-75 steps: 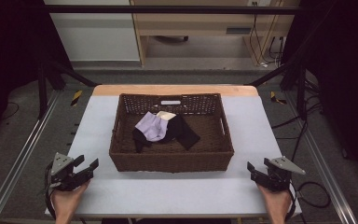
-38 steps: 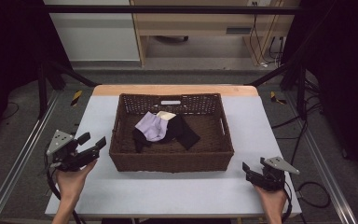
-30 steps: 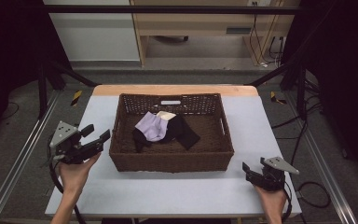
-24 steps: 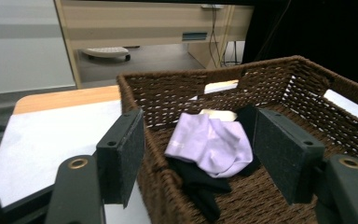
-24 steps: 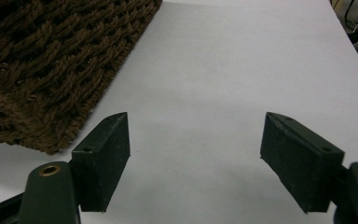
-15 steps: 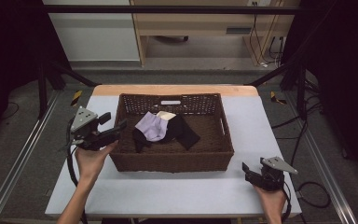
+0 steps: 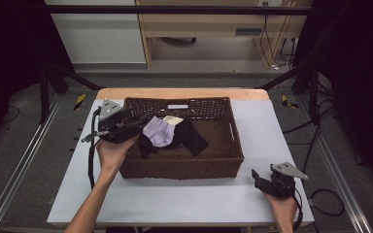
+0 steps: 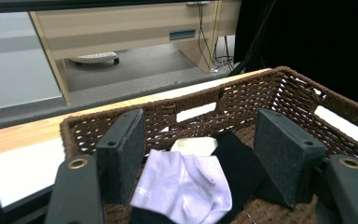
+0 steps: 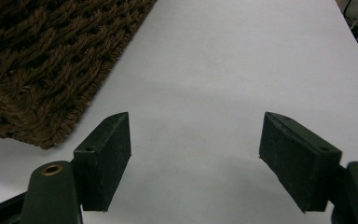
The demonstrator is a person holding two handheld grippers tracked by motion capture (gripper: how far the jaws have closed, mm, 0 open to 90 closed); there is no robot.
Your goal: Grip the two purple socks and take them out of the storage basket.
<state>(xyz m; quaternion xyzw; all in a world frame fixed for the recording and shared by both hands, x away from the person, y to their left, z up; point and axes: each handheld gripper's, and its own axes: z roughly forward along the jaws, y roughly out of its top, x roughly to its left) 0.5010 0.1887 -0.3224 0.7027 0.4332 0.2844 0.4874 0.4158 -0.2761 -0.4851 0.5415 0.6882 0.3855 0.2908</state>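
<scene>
White table (image 7: 175, 204) bears a wicker basket (image 7: 179, 167); left gripper (image 7: 138, 124), fingers spread, hangs at the lilac sock's (image 7: 158, 132) nine o'clock; right gripper (image 7: 262, 178), fingers spread, rests at the basket's four o'clock.

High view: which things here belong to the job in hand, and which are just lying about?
In the job:
left claw, open
lilac sock
brown woven wicker basket

Lying about:
right claw, open on the table
black cloth
cream cloth

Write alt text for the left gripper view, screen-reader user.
The open left gripper hangs over the rim of a brown woven basket, its two black jaws framing a lilac sock inside. The sock lies on black fabric beside a cream item. Past the basket are the table's wooden edge and a pale cabinet.
</scene>
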